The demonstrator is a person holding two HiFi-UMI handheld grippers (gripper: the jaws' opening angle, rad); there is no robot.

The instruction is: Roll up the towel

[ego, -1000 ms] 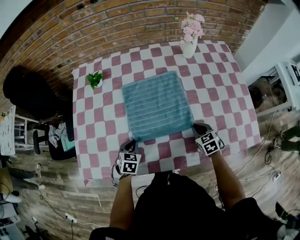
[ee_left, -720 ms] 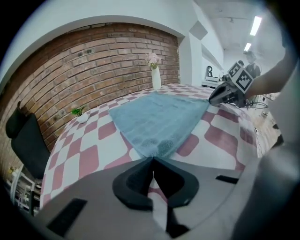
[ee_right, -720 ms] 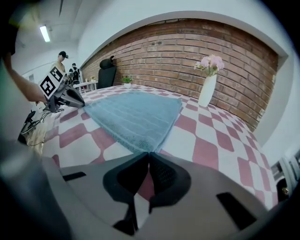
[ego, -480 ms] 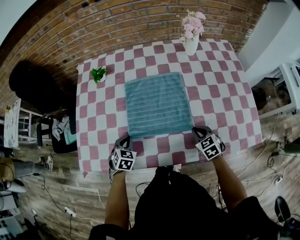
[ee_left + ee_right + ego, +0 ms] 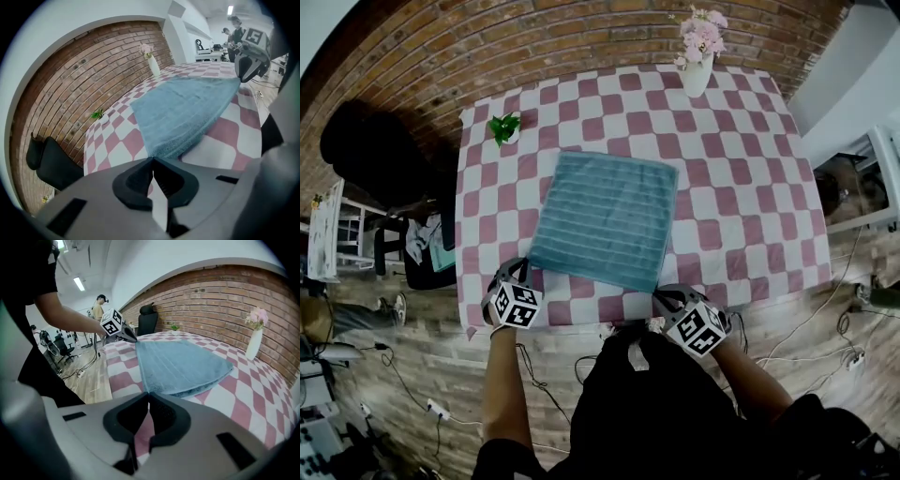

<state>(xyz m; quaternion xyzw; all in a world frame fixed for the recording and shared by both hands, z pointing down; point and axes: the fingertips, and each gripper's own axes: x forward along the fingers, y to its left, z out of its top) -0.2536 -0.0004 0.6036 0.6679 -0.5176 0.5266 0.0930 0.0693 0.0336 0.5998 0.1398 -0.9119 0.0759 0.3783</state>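
A black chair [image 5: 366,155] is standing off the table's left side. On the checked table [image 5: 741,187], a small plant [image 5: 503,128] is sitting near the far left corner. The left gripper [image 5: 521,270] is reaching in at the near edge, its jaws pressed together and pinching the towel's near left corner. The teal towel [image 5: 605,217] is lying spread out and unrolled across the middle of the table, skewed to the checks. Its near edge is rising a little off the table between the two grippers. The right gripper [image 5: 664,295] is pinching the towel's near right corner, jaws closed on the cloth. A white vase [image 5: 697,70] of pink flowers is standing at the far right, well apart from the towel.
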